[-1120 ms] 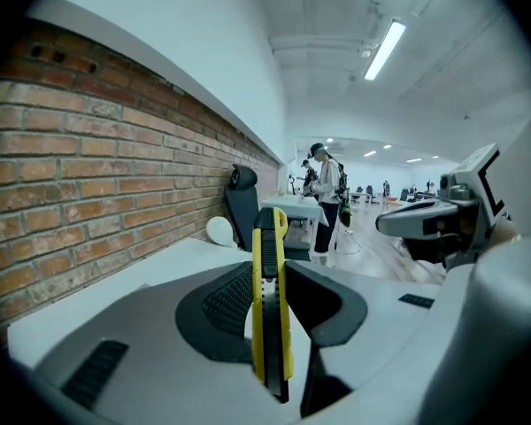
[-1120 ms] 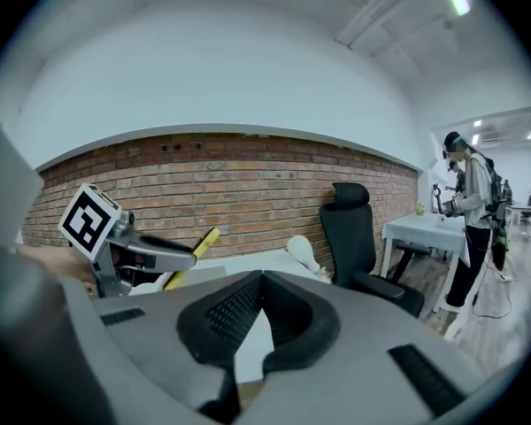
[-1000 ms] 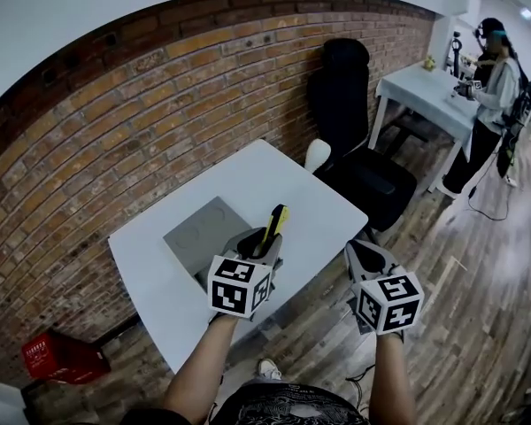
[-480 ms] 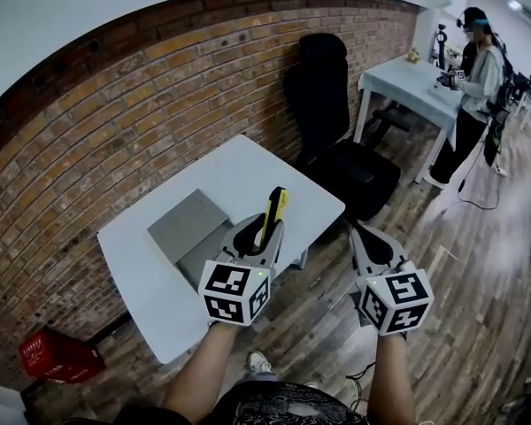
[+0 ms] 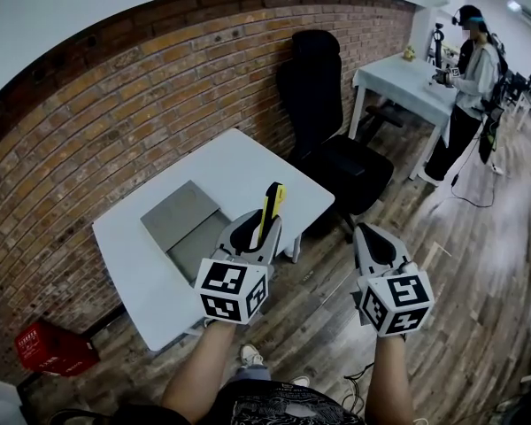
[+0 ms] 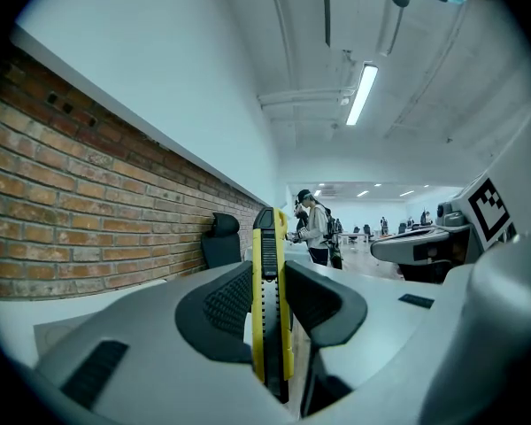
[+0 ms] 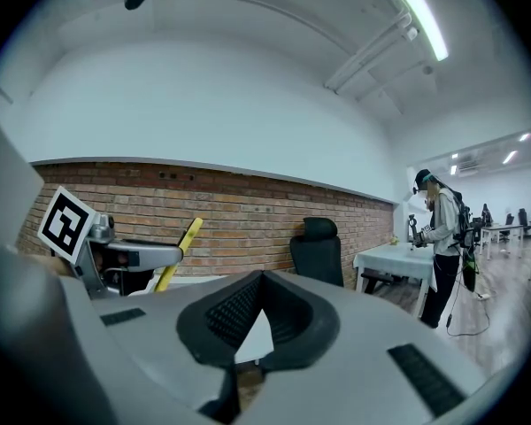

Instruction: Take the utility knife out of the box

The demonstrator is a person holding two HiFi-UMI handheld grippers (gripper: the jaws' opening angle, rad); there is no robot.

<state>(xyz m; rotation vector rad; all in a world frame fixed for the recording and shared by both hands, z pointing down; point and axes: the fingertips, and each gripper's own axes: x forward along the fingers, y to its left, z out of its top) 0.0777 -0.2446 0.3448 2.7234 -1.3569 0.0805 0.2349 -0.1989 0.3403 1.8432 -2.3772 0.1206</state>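
yellow utility knife [image 6: 267,308] clamped in left gripper [image 5: 264,228] | right gripper [image 7: 258,280] closed, empty | crate [image 5: 51,348]: head view only

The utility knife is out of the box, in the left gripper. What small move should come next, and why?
Probably bring the left gripper forward and lower the utility knife onto the bare white table beside the grey box. The knife stands upright, clamped between its fingers, clear of the box, so only setting it down seems left.
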